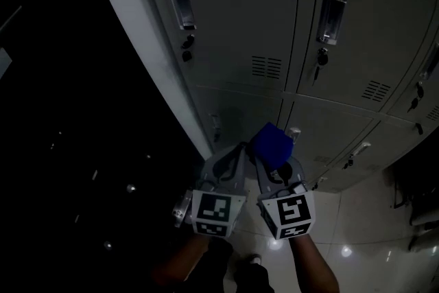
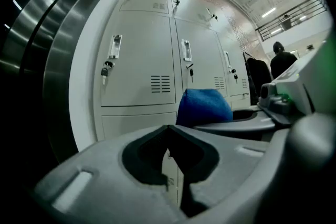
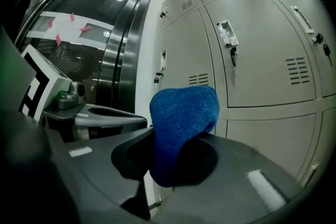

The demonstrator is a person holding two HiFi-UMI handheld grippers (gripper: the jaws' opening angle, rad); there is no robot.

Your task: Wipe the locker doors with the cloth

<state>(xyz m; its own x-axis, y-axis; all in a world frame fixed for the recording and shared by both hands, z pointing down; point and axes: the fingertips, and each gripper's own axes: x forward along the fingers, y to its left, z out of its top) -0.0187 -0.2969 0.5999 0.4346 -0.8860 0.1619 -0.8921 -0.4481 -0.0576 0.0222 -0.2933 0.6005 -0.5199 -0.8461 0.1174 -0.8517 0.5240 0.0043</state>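
A folded blue cloth [image 3: 181, 123] sticks up from between the jaws of my right gripper [image 3: 173, 150], which is shut on it. In the head view the cloth [image 1: 272, 144] is held just in front of the lower grey locker doors [image 1: 233, 31], apart from them. My left gripper [image 2: 170, 132] is close beside the right one, shut with nothing in it. From the left gripper view the cloth [image 2: 205, 106] shows to the right, before the locker doors [image 2: 139, 60]. Both grippers [image 1: 230, 162] point at the lower row of doors.
Each door has a metal handle [image 1: 181, 7] with a key hanging in the lock [image 1: 186, 44] below it. A white pillar [image 1: 147, 44] and dark steel panels [image 3: 113, 55] border the lockers on the left. The glossy tiled floor [image 1: 370, 230] lies below. A person [image 2: 282, 60] stands far off.
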